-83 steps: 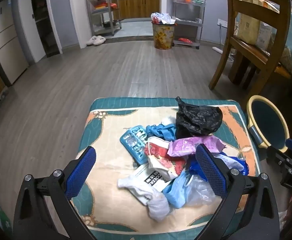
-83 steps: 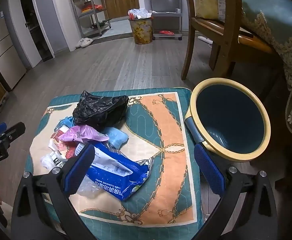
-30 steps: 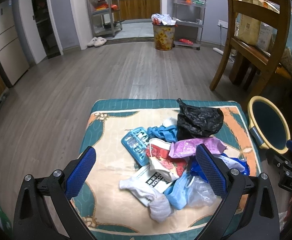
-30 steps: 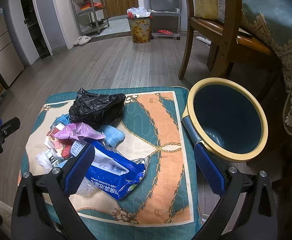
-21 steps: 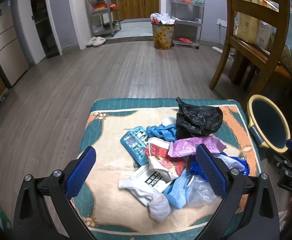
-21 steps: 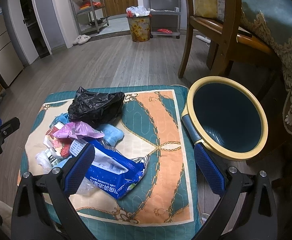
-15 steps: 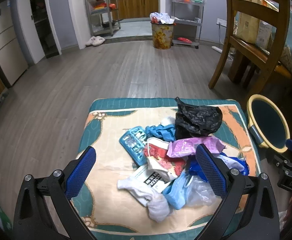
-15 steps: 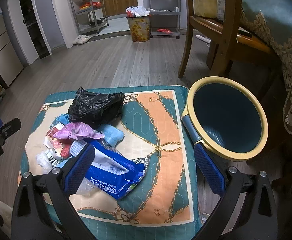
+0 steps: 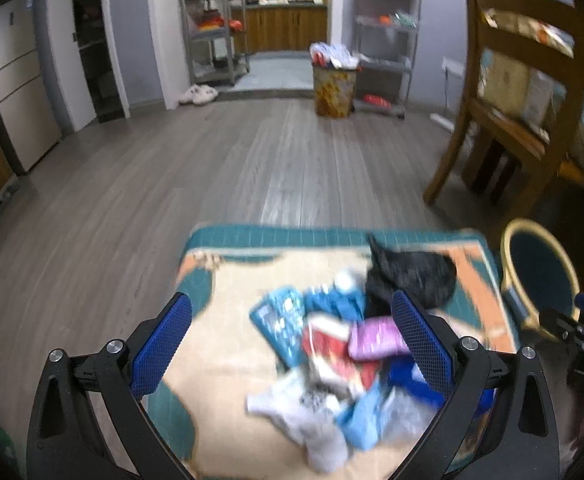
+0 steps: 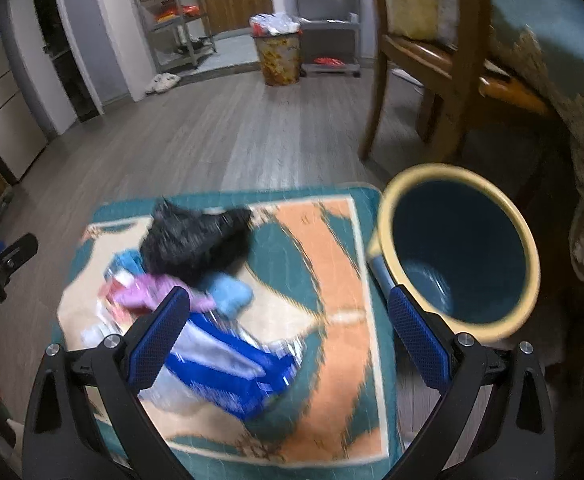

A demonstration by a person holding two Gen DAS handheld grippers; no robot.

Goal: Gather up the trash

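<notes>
Your left gripper [image 9: 292, 336] and right gripper [image 10: 287, 328] both stood wide apart, holding nothing. The trash pile [image 10: 195, 304] lay on the cushion [image 10: 332, 264], the bin [image 10: 458, 248] at its 3 o'clock. The wrappers looked light, soft, slippery; pinching a crumpled fold seemed best.

Change record: both views now motion-blurred. Left tool [image 9: 287, 340] raised and drawn back; trash pile [image 9: 344, 344] sits lower in its view. Right tool [image 10: 287, 332] likewise pulled back; cushion [image 10: 324, 264] and bin [image 10: 458, 248] appear lower, more floor visible. Pile arrangement unchanged; both tools' jaws as wide as before.
</notes>
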